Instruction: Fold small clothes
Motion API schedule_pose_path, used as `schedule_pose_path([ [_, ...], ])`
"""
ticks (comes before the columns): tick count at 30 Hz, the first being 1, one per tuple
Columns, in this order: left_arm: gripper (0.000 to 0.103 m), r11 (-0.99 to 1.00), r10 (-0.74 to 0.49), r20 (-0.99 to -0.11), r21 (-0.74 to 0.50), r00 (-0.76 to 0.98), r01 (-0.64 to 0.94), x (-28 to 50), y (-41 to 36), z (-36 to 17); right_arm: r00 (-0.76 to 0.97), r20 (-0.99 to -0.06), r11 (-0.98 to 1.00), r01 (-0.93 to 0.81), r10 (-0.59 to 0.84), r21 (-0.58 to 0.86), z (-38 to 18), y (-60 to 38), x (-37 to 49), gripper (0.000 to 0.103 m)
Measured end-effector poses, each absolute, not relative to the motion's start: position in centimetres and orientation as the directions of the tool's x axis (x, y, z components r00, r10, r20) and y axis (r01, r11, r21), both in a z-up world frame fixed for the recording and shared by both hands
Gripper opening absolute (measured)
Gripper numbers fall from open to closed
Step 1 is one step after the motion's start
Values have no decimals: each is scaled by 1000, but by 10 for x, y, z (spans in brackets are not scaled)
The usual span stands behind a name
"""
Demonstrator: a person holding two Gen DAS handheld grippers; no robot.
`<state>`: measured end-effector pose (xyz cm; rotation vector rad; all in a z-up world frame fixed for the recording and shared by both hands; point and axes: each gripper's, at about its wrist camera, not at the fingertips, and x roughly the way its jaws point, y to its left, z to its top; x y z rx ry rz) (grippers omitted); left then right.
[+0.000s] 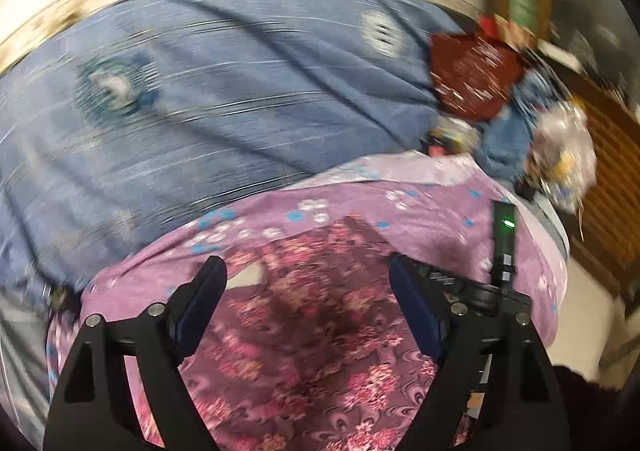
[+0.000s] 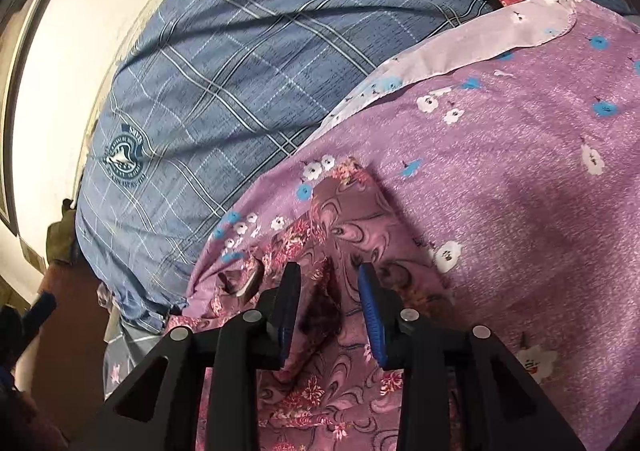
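Note:
A small maroon garment with pink flowers (image 1: 320, 331) (image 2: 340, 211) lies on a purple cloth with white and blue flowers (image 1: 420, 211) (image 2: 520, 171). My left gripper (image 1: 306, 263) hovers over the garment, its jaws wide open and nothing between its blue pads. My right gripper (image 2: 330, 269) is low on the garment's near part. Its jaws stand a little apart, with a dark raised fold of the garment bunched between the pads. The left wrist view is blurred.
A blue plaid bedsheet (image 1: 240, 91) (image 2: 240, 71) covers the bed beyond the purple cloth. A heap of red (image 1: 472, 75) and blue clothes (image 1: 504, 139) sits at the far right corner, beside brown wooden furniture (image 1: 608, 171). A white wall (image 2: 60, 71) runs along the bed's far side.

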<state>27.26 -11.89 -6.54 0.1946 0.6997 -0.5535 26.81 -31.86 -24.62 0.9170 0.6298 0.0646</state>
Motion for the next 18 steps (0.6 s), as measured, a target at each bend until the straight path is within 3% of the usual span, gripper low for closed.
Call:
schedule_pose_path([
  [4,88,941,-301,-633,-77,714,329,280,-52,-91,818,-472,638,176,329,750,-240,-315,268,33],
  [9,88,995,-73,-716,-103,694,-1,304,20,-167,795,-469,613,159,385,773,-245,-307,278,62],
  [14,88,992,8,-778,-72,628,-102,324,37,-220,755,-526,656,171,392,735,-254,-289,300,64],
  [16,89,992,89,-796,19,599,-123,328,37,-241,737,-560,691,177,379,701,-259,-277,310,57],
  [17,89,992,100,-809,37,579,-120,330,36,-248,734,-566,706,169,375,688,-259,-272,314,28],
  [18,89,993,86,-811,22,578,-118,329,37,-251,724,-574,725,149,383,672,-258,-266,317,8],
])
